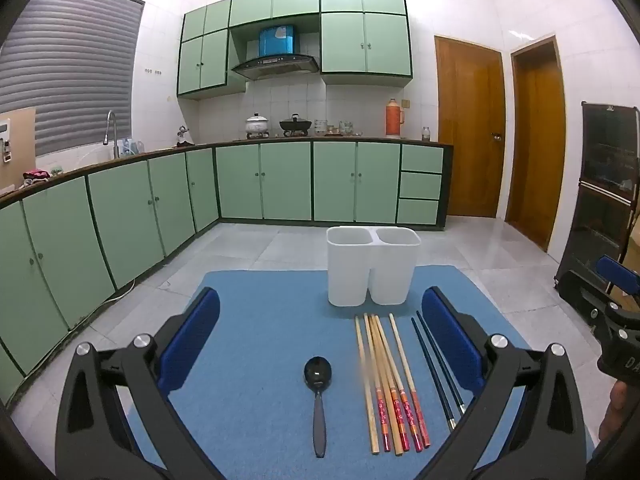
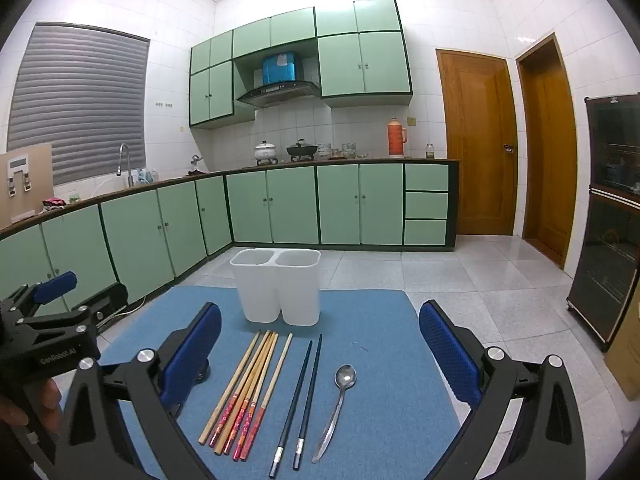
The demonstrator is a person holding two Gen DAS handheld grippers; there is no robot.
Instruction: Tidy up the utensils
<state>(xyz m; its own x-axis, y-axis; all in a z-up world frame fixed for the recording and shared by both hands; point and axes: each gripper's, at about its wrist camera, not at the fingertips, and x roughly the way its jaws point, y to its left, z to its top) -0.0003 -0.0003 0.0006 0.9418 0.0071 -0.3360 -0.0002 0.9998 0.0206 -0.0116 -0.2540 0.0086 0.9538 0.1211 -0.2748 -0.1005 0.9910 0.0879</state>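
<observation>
Steel spoon [image 2: 338,408] shows only from right wrist.

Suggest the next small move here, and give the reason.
Probably lower the right gripper onto the silver spoon and close. Both grippers stand open and empty, the white two-compartment holder looks empty, and every utensil lies flat on the blue mat; the spoon lies apart from the chopsticks.

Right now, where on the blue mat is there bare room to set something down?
Bare mat lies right of the silver spoon, and left of the black spoon. Crowded: the chopsticks in front of the white holder.
</observation>
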